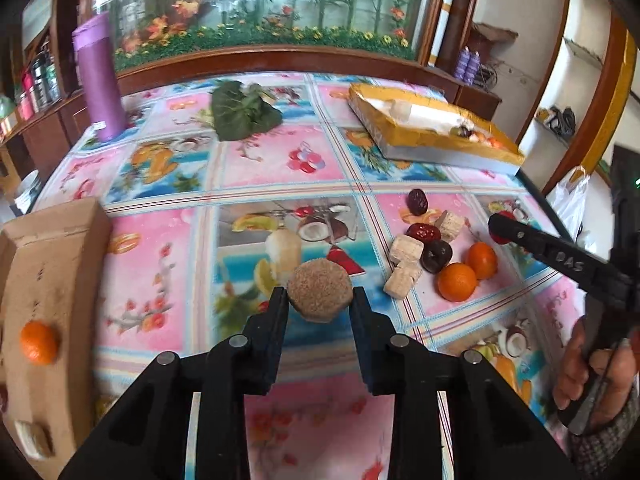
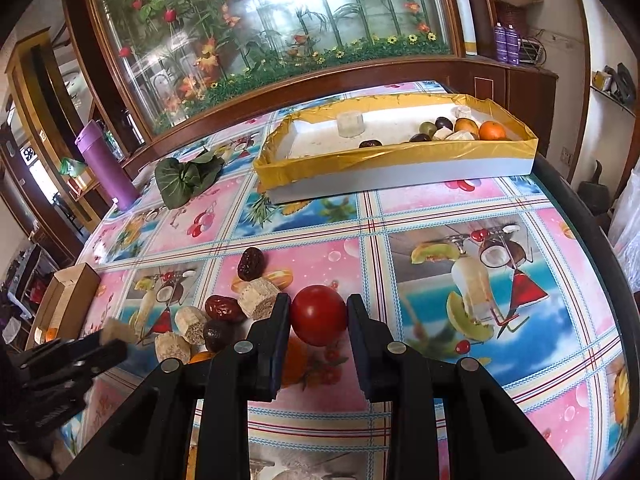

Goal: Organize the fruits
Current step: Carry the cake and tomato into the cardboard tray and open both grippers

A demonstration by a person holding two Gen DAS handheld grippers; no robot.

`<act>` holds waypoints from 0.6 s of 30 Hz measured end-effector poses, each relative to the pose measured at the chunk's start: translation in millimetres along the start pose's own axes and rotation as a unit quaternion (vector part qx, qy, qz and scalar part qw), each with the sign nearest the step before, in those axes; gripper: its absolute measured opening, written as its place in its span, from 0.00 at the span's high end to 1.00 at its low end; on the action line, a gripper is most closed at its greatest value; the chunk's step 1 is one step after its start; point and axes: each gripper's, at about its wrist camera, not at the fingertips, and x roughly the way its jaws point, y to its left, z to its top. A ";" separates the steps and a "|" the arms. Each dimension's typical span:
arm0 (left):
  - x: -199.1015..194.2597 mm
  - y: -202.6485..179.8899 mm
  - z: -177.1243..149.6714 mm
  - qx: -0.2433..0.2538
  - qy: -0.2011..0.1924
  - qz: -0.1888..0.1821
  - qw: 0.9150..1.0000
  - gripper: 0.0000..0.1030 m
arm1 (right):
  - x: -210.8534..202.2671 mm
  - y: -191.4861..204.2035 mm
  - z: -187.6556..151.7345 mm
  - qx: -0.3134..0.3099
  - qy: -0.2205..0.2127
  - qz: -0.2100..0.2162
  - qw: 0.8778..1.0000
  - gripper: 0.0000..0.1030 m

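The left tool (image 1: 319, 300) pinches a round, tan, grainy cake (image 1: 320, 291) between its two black fingers, held above the patterned bench (image 1: 256, 168). The right tool (image 2: 319, 312) pinches a red tomato (image 2: 319, 320) in the same way, its pads pressed on either side of the fruit.

Taking the tomato as the landmark: just to its left lies a cluster of loose items, namely dark red dates (image 2: 224, 309), pale cut blocks (image 2: 256, 298) and a dark round fruit (image 2: 218, 335). A further date (image 2: 251, 264) lies beyond and left of the tomato. An orange (image 2: 298, 360) sits below the tomato, partly hidden by the tool's finger. Far beyond it and to the right stands a white tray with a yellow rim (image 2: 360, 162), holding an orange, a few dark fruits and pale pieces at its right end. Far left of the tomato a cardboard box (image 2: 68, 292) rests at the bench edge, holding an orange. Beyond and left of the tomato lie a green leafy bunch (image 2: 186, 178) and an upright purple bottle (image 2: 106, 166).
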 end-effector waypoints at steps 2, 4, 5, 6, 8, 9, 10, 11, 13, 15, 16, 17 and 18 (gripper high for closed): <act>-21.4 13.2 -4.9 -0.016 -0.016 0.004 1.000 0.71 | -2.4 1.8 -0.3 -0.003 -0.005 0.000 1.000 0.71; -43.9 33.8 -11.6 -0.040 -0.027 0.012 0.999 0.71 | -5.6 4.9 -0.5 -0.010 -0.011 -0.001 1.000 0.71; -56.7 48.1 -16.0 -0.055 -0.033 0.021 0.998 0.71 | -6.8 6.8 -0.1 -0.015 -0.014 -0.004 1.000 0.71; -65.9 58.7 -19.6 -0.064 -0.038 0.030 0.997 0.71 | -8.8 10.0 0.0 -0.020 -0.016 -0.009 1.000 0.71; -84.0 83.8 -27.9 -0.080 -0.046 0.063 0.994 0.70 | -17.4 18.2 1.7 -0.022 -0.021 -0.004 1.000 0.71; -90.9 95.0 -31.6 -0.086 -0.048 0.080 0.992 0.70 | -23.5 24.5 2.1 -0.024 -0.024 0.004 0.999 0.71; -96.6 106.5 -35.6 -0.093 -0.048 0.094 0.990 0.70 | -30.6 33.1 2.1 -0.028 -0.028 0.012 0.999 0.71; -99.3 114.6 -38.4 -0.098 -0.046 0.104 0.989 0.70 | -37.3 42.5 1.6 -0.032 -0.029 0.023 0.999 0.70; -105.2 135.2 -46.1 -0.111 -0.042 0.130 0.984 0.70 | -48.2 66.9 1.2 -0.044 -0.028 0.054 0.997 0.70; -108.7 152.1 -54.0 -0.120 -0.037 0.164 0.979 0.70 | -55.7 97.4 -1.7 -0.061 -0.022 0.086 0.994 0.70; -109.6 158.4 -57.0 -0.122 -0.035 0.177 0.976 0.70 | -58.0 116.1 -4.4 -0.073 -0.017 0.106 0.992 0.70; -110.9 166.4 -61.4 -0.126 -0.031 0.191 0.973 0.70 | -58.7 132.0 -8.4 -0.085 -0.011 0.120 0.989 0.70; -111.7 171.4 -64.8 -0.130 -0.028 0.197 0.971 0.70 | -58.3 149.1 -13.1 -0.097 -0.005 0.134 0.986 0.70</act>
